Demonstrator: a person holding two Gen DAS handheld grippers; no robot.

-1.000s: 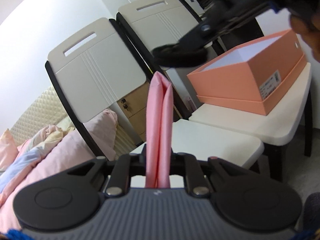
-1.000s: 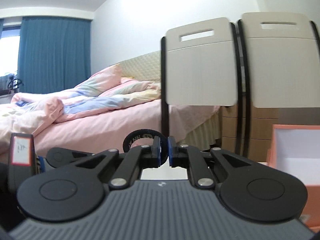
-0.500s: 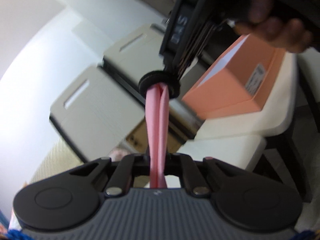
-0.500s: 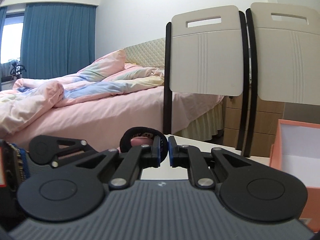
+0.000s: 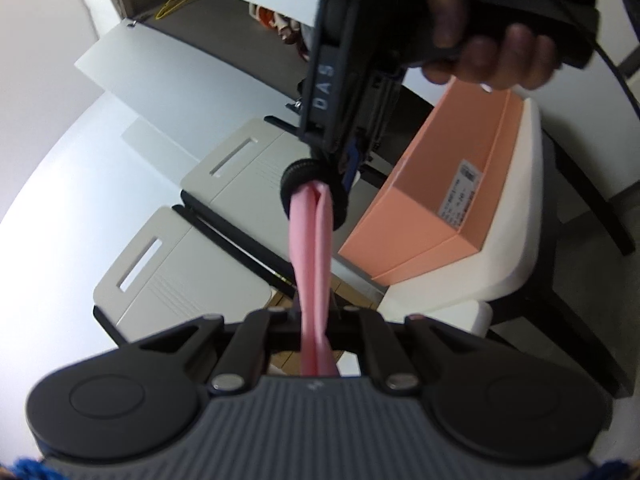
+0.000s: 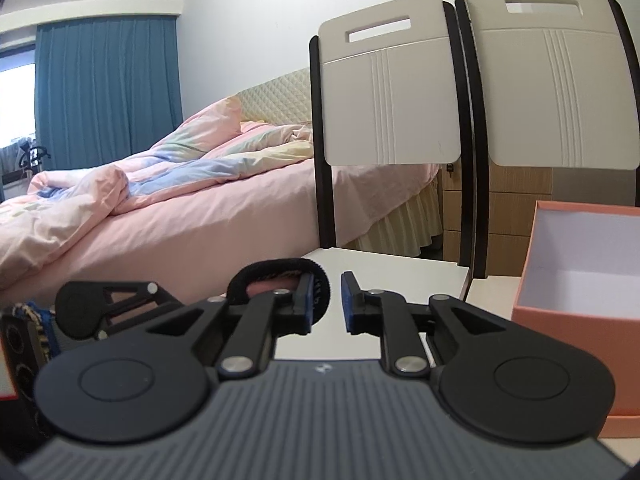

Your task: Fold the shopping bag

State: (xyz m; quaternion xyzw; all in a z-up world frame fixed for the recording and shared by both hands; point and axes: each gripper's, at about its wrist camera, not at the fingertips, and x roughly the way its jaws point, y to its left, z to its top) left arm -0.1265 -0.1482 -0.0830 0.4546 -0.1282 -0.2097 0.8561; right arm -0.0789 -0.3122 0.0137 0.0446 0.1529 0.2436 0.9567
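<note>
I hold the pink shopping bag [image 5: 314,276], gathered into a narrow folded bundle, clamped in the left gripper [image 5: 316,336], its free end threaded up through a black elastic band [image 5: 298,178] that hangs against the right gripper [image 6: 326,300]. My right gripper's tongs stand apart, with a clear gap between the blue pads [image 6: 347,300]; the band rests on the outer side of its left finger, so I judge it is no longer pinched but merely draped there, with the bag's tip inside the loop. The bundle is held in the air so that the band can ride along it. Below stand two white chairs [image 6: 390,92], the right one carrying an open salmon-pink box [image 6: 580,264]; beyond lie a pink bed [image 6: 160,208] and blue curtains [image 6: 106,88].
</note>
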